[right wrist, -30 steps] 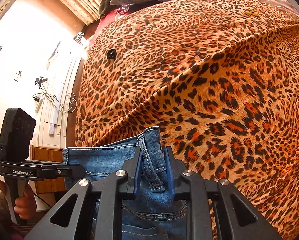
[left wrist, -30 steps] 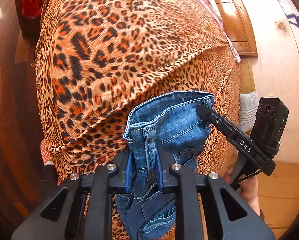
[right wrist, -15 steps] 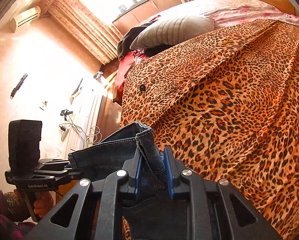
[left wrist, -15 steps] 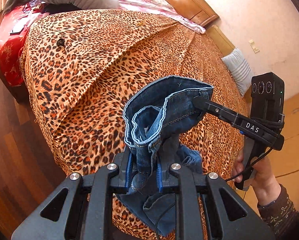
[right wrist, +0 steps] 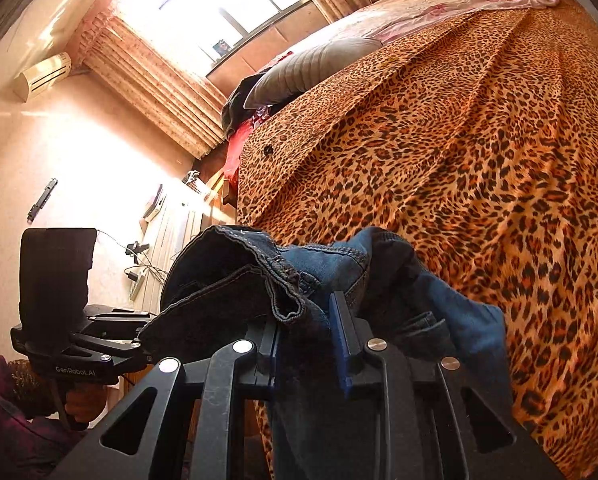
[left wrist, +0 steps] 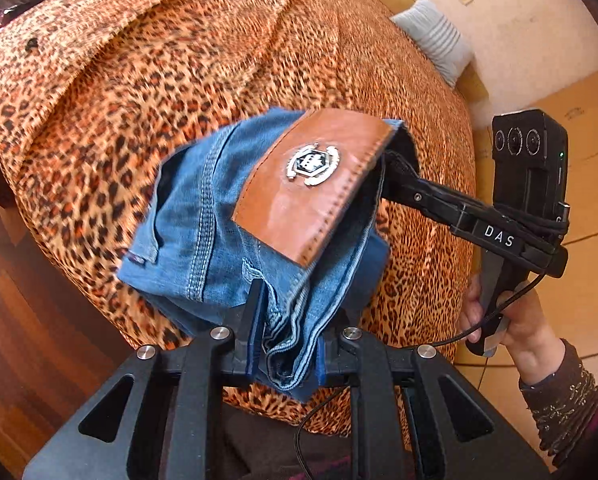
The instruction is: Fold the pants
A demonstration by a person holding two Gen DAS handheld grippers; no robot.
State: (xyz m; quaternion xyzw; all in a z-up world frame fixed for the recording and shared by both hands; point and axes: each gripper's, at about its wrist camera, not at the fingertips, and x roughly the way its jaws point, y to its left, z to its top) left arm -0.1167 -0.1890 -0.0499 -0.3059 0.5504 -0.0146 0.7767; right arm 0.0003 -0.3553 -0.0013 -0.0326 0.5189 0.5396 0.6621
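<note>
The jeans (left wrist: 227, 216) are held up off the bed (left wrist: 179, 60), carried between the two grippers above the near edge of the leopard-print cover (right wrist: 479, 160). No part of the denim seen in either view rests on the cover.

Left gripper (left wrist: 289, 344): the jaws are clamped on a bunched fold of the waistband, with several layers of blue denim pressed between the blue pads. A brown leather patch (left wrist: 315, 184) bearing a metal badge (detail blurred) is turned toward the left wrist camera. The garment is partly blurred in this view.

Right gripper (right wrist: 309, 340): the jaws are opening at this moment, and a thick roll of waistband denim is still seen between them. Contact with both pads is observed, so the cloth is judged to be gripped. In the left wrist view the same gripper (left wrist: 395, 172) is seen reaching into the far end of the waistband, carried by the person's right hand (left wrist: 511, 320), with a patterned sleeve (left wrist: 567, 404) at the wrist.

In the right wrist view the left gripper's fingertips are hidden behind the denim; only its body, marked with white lettering, and the left hand (right wrist: 83, 400) under it are made out.

Surroundings noted: a grey pillow (right wrist: 311, 72) at the head of the bed, a bright window (right wrist: 219, 12) with a gathered curtain (right wrist: 159, 96), and an air conditioner (right wrist: 43, 74) high on the wall. A striped cushion (left wrist: 435, 40) is seen beside the bed.
</note>
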